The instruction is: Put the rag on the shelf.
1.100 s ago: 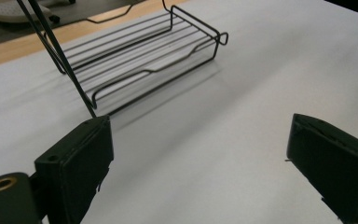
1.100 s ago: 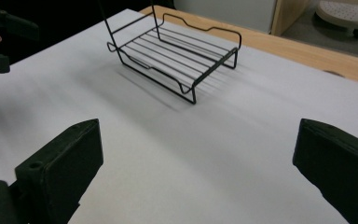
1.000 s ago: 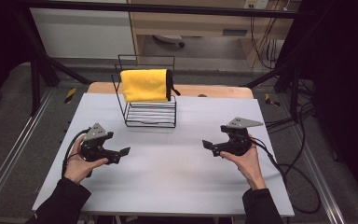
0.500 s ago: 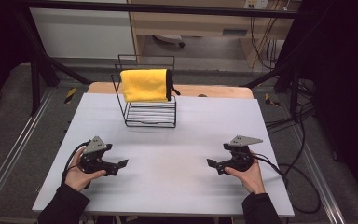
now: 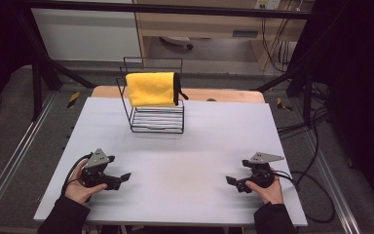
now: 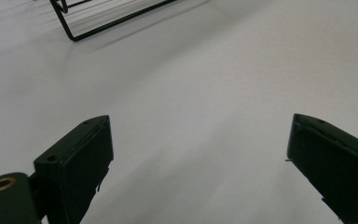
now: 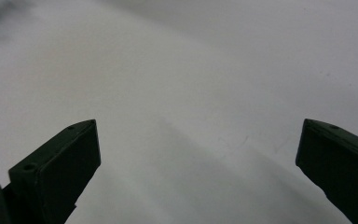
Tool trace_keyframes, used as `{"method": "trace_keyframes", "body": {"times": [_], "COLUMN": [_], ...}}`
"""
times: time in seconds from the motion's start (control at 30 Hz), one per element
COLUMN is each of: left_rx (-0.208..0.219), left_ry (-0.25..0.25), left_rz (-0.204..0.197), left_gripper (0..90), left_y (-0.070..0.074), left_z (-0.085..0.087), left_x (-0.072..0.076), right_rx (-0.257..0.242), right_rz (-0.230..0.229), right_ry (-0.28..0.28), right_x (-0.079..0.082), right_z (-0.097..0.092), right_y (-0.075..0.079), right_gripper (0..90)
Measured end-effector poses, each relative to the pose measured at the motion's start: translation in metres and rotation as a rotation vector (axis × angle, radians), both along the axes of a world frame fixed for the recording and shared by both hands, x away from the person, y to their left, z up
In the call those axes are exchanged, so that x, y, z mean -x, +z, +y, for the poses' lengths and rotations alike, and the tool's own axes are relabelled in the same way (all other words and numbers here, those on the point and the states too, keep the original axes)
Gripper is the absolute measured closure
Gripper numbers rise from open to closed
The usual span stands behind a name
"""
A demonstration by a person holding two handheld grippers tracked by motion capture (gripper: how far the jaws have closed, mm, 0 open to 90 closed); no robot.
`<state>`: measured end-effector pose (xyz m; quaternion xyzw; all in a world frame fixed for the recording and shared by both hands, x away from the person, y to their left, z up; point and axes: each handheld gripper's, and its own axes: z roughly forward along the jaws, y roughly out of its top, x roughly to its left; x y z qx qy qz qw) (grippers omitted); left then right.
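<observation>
A folded yellow towel [image 5: 151,88] hangs over the top of a black wire rack [image 5: 157,118] at the back middle of the white table [image 5: 185,146]. My left gripper [image 5: 121,179] rests low near the front left, held in a hand, jaws wide apart with bare table between them [image 6: 200,154]. My right gripper [image 5: 233,182] sits near the front right, also open and empty [image 7: 198,154]. Both point inward toward the table's middle. A corner of the rack's base [image 6: 102,21] shows at the top of the left gripper view.
A wooden board [image 5: 224,95] lies behind the rack at the table's far edge. Black cables [image 5: 311,185] trail off the right side. Metal rails [image 5: 9,156] run along the floor at both sides.
Both hands have drawn back toward the front edge and moved outward, away from the rack. The towel and rack have stayed put.
</observation>
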<state>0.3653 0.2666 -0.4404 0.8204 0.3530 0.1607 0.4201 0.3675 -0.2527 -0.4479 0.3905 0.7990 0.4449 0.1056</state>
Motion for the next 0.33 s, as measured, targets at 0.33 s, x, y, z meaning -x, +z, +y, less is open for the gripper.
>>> {"method": "trace_keyframes", "body": {"times": [0.33], "left_rx": [-0.008], "left_ry": [0.002], "left_rz": [0.010], "left_gripper": [7.0], "left_y": [-0.0043], "left_z": [0.0018], "left_x": [0.0003], "right_rx": [0.008], "right_rz": [0.010], "right_ry": [-0.010], "right_x": [0.0013], "right_z": [-0.0015], "right_y": [-0.0029], "right_gripper": [0.6]}}
